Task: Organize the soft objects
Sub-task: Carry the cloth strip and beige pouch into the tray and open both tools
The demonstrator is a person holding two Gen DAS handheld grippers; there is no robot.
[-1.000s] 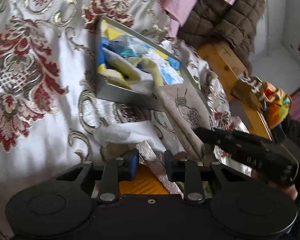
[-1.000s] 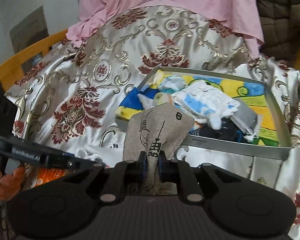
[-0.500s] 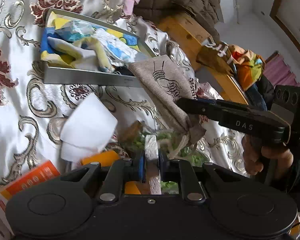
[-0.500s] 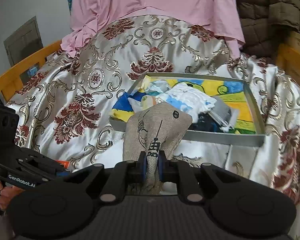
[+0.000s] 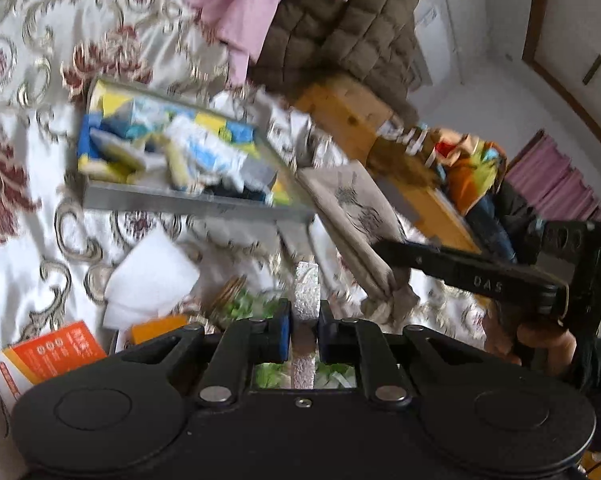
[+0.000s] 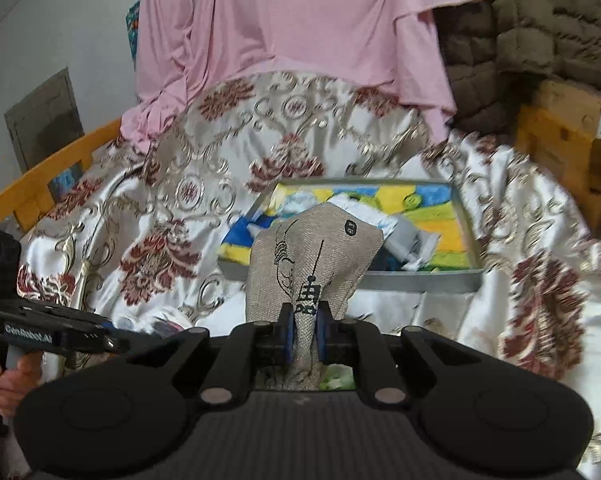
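My left gripper point(image 5: 303, 328) is shut on the crimped silver edge point(image 5: 306, 284) of a packet with green print, which hangs below the fingers. The right gripper point(image 6: 303, 332) is shut on the neck of a beige burlap pouch point(image 6: 312, 256) with black drawings, held above the bedspread in front of the grey tray point(image 6: 420, 280). The tray holds several blue, yellow and white cloths. In the left wrist view the pouch point(image 5: 352, 216) hangs at the tray's point(image 5: 188, 202) right corner, pinched by the right gripper point(image 5: 380, 246). The left gripper point(image 6: 116, 344) shows at the right wrist view's left edge.
A folded white cloth point(image 5: 152, 280), an orange box point(image 5: 48, 356) and an orange packet point(image 5: 156, 326) lie on the patterned bedspread point(image 6: 180, 200). Pink fabric point(image 6: 300, 20) and a brown quilted coat point(image 5: 352, 32) drape behind. A wooden bed frame point(image 5: 348, 116) runs along the right.
The left jaws closed on the packet's silver edge and lifted it off the bed. Both grippers rose; the right one carried the pouch up, and the tray now looks farther off.
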